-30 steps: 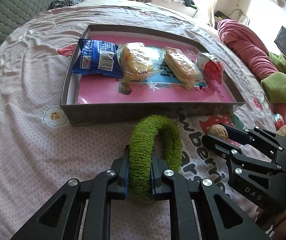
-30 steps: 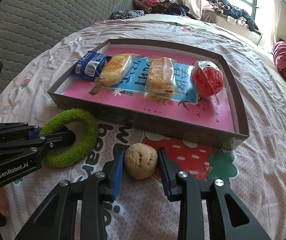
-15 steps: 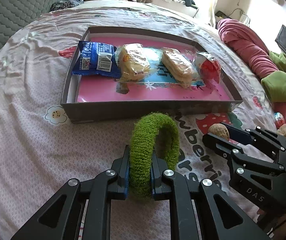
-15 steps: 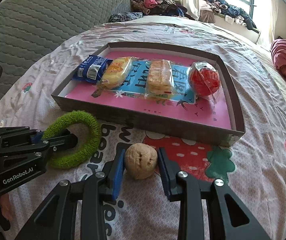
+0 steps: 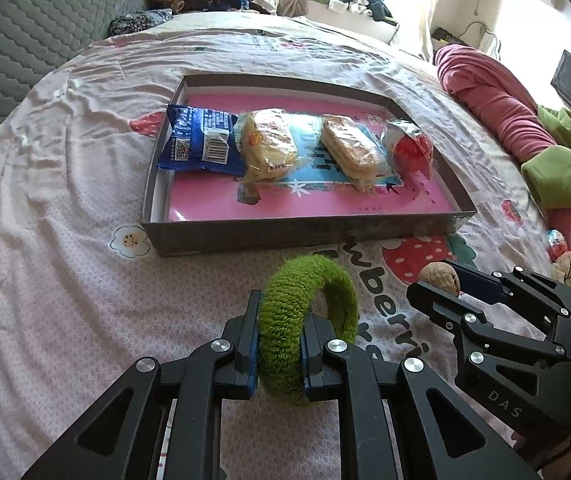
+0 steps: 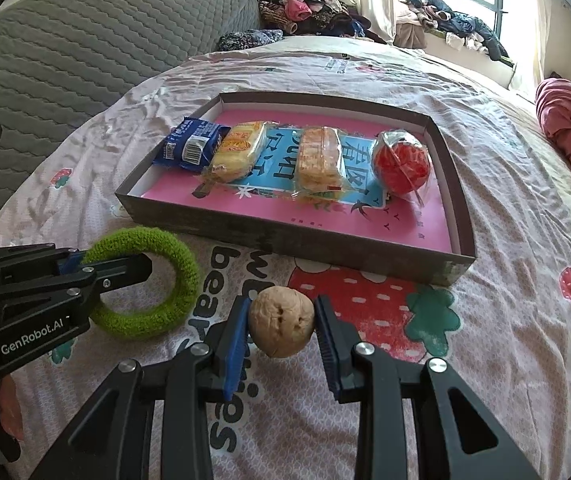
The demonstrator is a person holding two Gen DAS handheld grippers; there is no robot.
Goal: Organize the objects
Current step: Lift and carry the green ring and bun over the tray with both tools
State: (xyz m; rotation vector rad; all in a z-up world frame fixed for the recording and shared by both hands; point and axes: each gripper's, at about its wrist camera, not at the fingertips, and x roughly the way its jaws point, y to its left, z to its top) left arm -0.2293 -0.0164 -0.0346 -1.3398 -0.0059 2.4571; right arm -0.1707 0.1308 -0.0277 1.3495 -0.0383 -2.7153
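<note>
My left gripper (image 5: 279,312) is shut on a fuzzy green ring (image 5: 305,320) and holds it above the bedsheet, in front of the tray. The ring also shows in the right wrist view (image 6: 145,280). My right gripper (image 6: 283,316) is shut on a brown walnut (image 6: 281,320), lifted off the sheet; the walnut also shows in the left wrist view (image 5: 439,278). The shallow grey tray (image 5: 285,234) with a pink floor holds a blue snack packet (image 5: 199,142), two wrapped cakes (image 5: 269,144) (image 5: 351,150) and a wrapped red ball (image 5: 411,152) in a row.
The tray lies on a bed with a strawberry-print sheet (image 5: 65,240). A pink rolled blanket (image 5: 493,96) and green cloth (image 5: 557,172) lie at the right. A grey quilted headboard (image 6: 65,40) and a clothes pile (image 6: 305,12) are behind.
Both grippers have risen and pulled back a little from the tray, each with its object still in its grip. The tray and its contents have not moved.
</note>
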